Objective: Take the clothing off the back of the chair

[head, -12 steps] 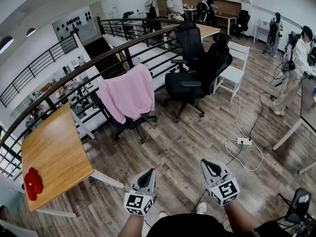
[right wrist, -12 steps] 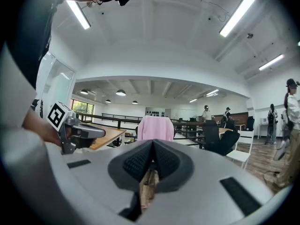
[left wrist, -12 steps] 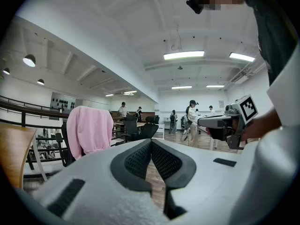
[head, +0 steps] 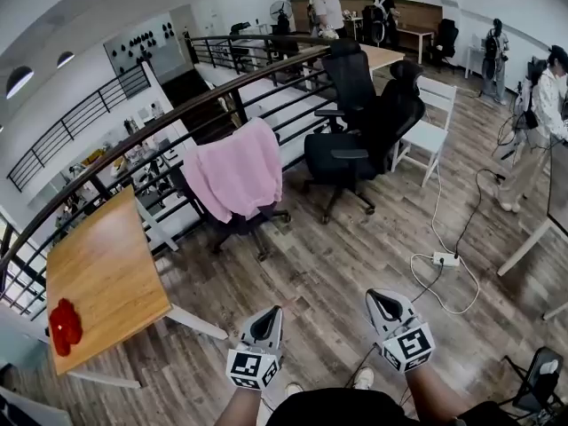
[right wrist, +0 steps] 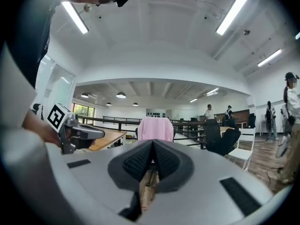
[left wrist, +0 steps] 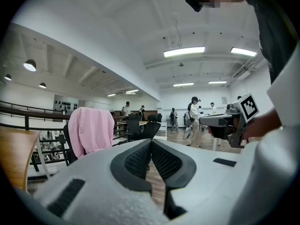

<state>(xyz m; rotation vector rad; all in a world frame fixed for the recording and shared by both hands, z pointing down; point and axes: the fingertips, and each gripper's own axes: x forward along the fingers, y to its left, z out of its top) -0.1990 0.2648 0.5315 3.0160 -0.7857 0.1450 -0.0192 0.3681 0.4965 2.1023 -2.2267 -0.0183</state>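
Observation:
A pink garment (head: 238, 171) hangs over the back of a black office chair (head: 248, 222) by the railing, well ahead of me. It also shows in the left gripper view as the pink garment (left wrist: 96, 129) and in the right gripper view as the pink garment (right wrist: 155, 129). My left gripper (head: 269, 315) and right gripper (head: 381, 301) are held low and level near my body, far short of the chair. Both are shut with nothing between the jaws. The left gripper (left wrist: 151, 143) and right gripper (right wrist: 153, 143) tips meet.
A wooden table (head: 106, 273) with a red object (head: 65, 323) stands at the left. Two black office chairs (head: 364, 122) and a white chair (head: 430, 133) stand behind. A power strip with cable (head: 444, 259) lies on the wood floor. A person (head: 537, 118) stands at right; railing (head: 160, 140) runs behind.
The view has shifted slightly, with the chair and garment a little lower and closer in the frame. Both grippers stay shut and in the same pose.

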